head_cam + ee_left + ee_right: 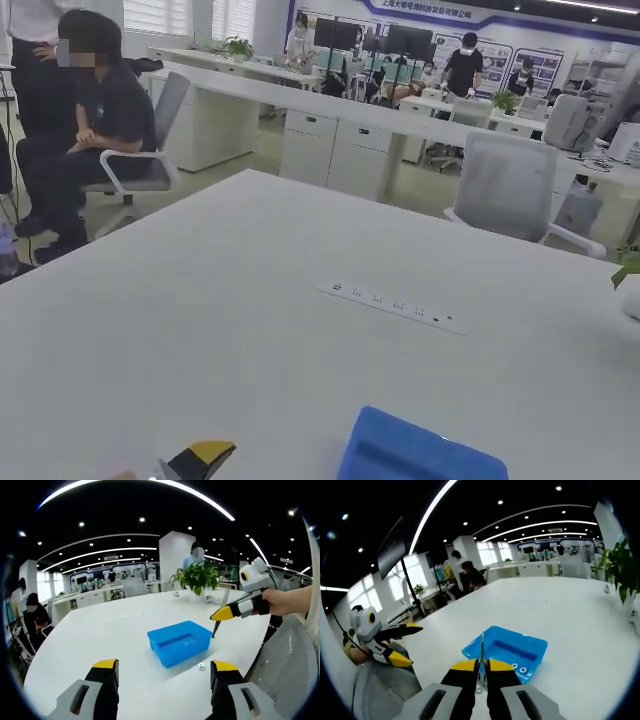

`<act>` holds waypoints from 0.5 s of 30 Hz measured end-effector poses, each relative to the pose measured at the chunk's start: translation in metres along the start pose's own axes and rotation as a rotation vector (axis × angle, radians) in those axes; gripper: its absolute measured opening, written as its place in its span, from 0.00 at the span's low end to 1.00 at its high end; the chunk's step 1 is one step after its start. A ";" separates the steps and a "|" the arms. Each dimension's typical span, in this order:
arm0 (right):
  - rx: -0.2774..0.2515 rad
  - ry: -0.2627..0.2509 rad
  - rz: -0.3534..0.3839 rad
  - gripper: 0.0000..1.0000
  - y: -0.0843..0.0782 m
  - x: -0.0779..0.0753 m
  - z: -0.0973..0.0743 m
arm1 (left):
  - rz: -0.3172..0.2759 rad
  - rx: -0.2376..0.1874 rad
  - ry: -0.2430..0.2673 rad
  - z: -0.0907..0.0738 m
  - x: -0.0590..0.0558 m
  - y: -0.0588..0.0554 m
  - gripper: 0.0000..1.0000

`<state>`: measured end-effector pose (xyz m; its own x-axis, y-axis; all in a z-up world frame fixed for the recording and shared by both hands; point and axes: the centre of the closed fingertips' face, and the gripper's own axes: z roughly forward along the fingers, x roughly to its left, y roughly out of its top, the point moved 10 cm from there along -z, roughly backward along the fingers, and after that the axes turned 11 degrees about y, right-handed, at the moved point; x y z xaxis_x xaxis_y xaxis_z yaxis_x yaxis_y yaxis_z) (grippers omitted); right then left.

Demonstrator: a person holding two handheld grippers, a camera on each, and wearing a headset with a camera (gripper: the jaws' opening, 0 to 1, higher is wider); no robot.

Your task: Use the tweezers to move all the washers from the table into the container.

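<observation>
Two washers (186, 642) lie in the container (172, 657), while one washer (201, 666) waits just ahead of the gaping left tool (162, 672), and the right tool (482, 666) clamps the tweezers (482, 647).

Left gripper (164, 666) jaws spread wide; right gripper (481, 665) jaws clamped on tweezers (482, 646), gripped by bare hand (278, 601).
</observation>
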<state>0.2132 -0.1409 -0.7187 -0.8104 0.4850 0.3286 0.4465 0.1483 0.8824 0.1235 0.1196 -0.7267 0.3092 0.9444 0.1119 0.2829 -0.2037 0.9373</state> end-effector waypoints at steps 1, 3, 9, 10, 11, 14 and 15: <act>-0.002 0.001 -0.003 0.03 0.001 0.000 0.000 | -0.001 -0.001 -0.001 0.000 0.000 0.000 0.75; -0.002 0.007 -0.012 0.03 0.005 -0.001 0.003 | -0.001 0.000 -0.001 0.000 0.000 0.000 0.75; 0.004 0.020 -0.040 0.03 0.014 -0.004 0.010 | -0.002 -0.004 0.005 0.000 0.001 0.000 0.75; 0.006 0.024 -0.046 0.03 0.016 -0.005 0.012 | -0.004 -0.004 0.006 0.000 0.001 0.000 0.75; 0.007 0.027 -0.050 0.03 0.017 -0.005 0.013 | -0.003 -0.004 0.009 0.000 0.001 0.000 0.75; 0.015 0.034 -0.064 0.03 0.021 -0.006 0.017 | -0.005 -0.005 0.012 0.000 0.001 0.000 0.75; 0.017 0.037 -0.068 0.03 0.022 -0.007 0.018 | -0.004 -0.006 0.013 -0.001 0.001 0.000 0.75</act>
<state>0.2355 -0.1255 -0.7076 -0.8525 0.4411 0.2804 0.3959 0.1948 0.8974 0.1235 0.1211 -0.7262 0.2959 0.9486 0.1123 0.2792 -0.1983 0.9395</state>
